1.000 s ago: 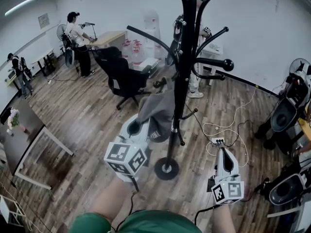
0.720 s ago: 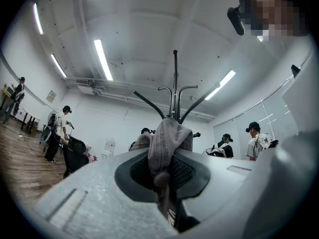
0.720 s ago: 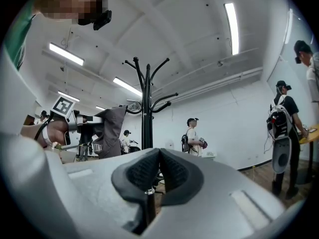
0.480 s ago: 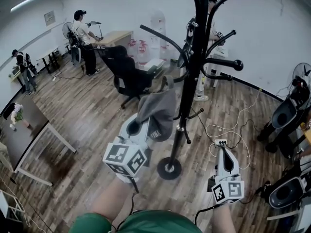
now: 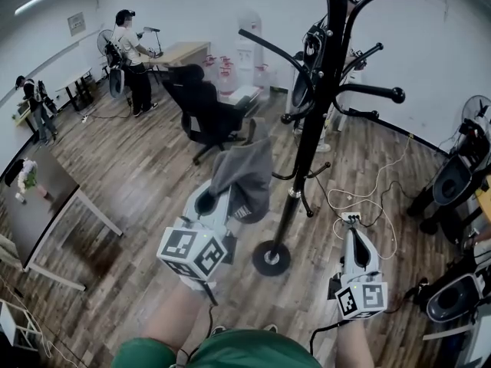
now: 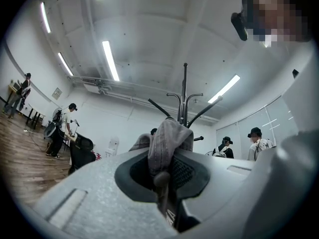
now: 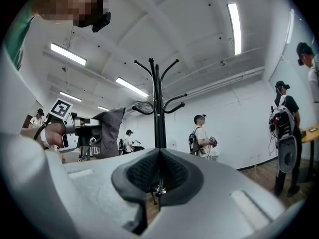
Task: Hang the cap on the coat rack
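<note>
Head view: the cap (image 5: 247,171) hangs pinched in the left gripper (image 5: 224,199), whose jaws are nearly closed on its grey fabric. It is held just left of the rack (image 5: 305,156) pole, below the upper hooks and touching none of them. The right gripper (image 5: 353,228) sits low, right of the rack's base, with its jaws together on nothing. The carrying step looks to be in hand. Next the cap must rise and its opening slip over a hook (image 5: 270,48) before the jaws let go.
</note>
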`<state>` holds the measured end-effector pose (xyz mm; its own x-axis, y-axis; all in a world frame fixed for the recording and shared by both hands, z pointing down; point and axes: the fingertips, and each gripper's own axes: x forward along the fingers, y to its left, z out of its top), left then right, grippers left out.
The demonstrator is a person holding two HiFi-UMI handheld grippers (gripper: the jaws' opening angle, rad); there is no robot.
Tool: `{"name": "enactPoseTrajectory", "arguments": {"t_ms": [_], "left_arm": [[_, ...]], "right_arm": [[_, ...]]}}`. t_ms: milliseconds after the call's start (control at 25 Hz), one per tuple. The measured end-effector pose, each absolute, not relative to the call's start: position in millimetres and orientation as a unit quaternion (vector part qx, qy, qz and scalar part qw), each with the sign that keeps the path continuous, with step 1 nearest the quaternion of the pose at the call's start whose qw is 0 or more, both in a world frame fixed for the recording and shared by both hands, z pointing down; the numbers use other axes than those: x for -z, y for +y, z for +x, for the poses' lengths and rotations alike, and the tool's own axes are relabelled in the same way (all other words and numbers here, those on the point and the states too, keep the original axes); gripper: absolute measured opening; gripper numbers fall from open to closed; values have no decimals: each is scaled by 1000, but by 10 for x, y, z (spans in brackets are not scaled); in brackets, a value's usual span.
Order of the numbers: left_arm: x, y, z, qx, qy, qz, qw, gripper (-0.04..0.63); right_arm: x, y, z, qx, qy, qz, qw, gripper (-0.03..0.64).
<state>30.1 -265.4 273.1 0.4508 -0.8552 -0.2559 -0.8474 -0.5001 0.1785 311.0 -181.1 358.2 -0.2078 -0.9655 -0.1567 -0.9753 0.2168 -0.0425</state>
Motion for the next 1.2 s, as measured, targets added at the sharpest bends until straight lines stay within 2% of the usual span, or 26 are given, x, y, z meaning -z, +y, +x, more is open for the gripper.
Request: {"name": "enactPoseTrajectory", "arguments": {"t_ms": [1200], "left_arm": [[-3199, -2440, -941, 106, -496, 861, 20, 35]], "right_arm": [[-3327, -1521, 1822, -62, 770, -633, 46, 3]]}}
